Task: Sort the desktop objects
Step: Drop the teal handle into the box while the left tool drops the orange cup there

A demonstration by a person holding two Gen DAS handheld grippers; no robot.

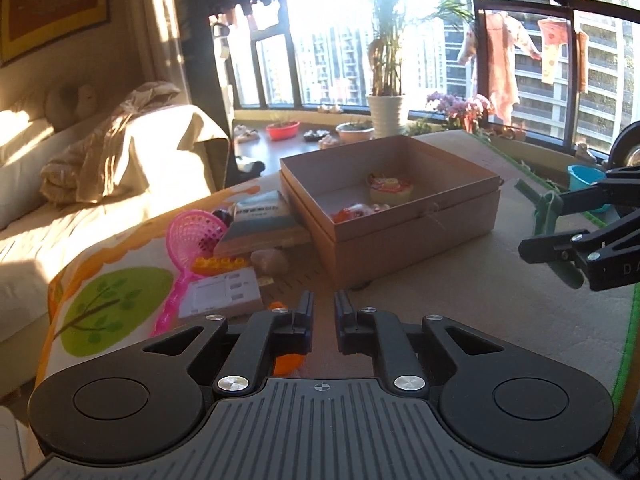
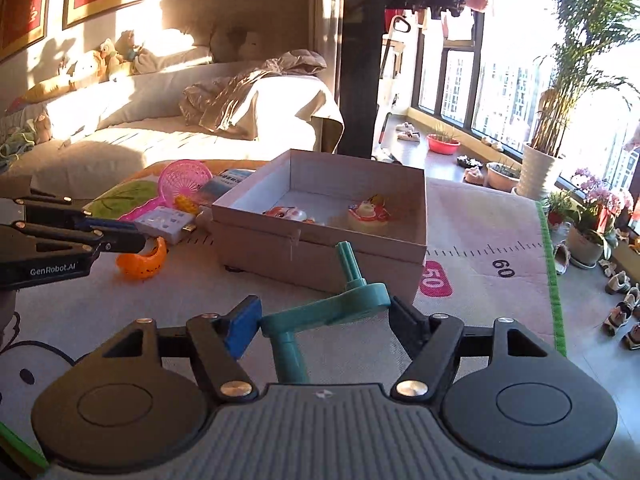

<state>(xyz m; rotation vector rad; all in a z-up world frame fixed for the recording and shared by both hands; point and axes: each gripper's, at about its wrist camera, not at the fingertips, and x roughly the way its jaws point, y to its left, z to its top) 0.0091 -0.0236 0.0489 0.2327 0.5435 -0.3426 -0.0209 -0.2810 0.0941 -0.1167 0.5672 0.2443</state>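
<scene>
Teal crank (image 2: 326, 308) pinched by right gripper (image 2: 324, 316), near box rim (image 2: 320, 236).

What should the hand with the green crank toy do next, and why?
Probably carry it forward over the open box and let go. The right gripper already holds the green crank toy, and two toys already lie inside that box just ahead.

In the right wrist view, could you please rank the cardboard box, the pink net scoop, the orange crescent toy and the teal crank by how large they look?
1. cardboard box
2. teal crank, inflated by nearness, held in the right gripper
3. pink net scoop
4. orange crescent toy
</scene>
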